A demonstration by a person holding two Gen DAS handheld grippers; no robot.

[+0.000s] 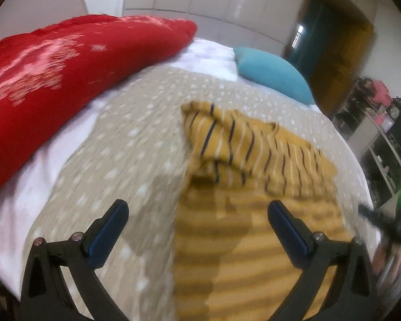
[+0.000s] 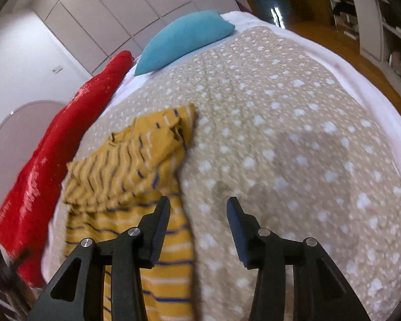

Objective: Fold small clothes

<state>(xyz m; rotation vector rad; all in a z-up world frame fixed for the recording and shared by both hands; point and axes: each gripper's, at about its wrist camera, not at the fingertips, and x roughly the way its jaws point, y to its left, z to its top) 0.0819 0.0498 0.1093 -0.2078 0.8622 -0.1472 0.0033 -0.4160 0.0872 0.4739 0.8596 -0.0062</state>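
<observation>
Both the left gripper [image 1: 197, 230] and right gripper [image 2: 197, 227] hovered with fingers apart, holding nothing; next, each should pinch a lower-frame hem corner of the striped shirt [image 2: 136, 160] evenly.

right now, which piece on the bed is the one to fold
Look at the bed with the beige dotted blanket, red quilt along one side, blue pillow at the head. The shirt lies on the blanket: mustard yellow, the only striped piece.
</observation>
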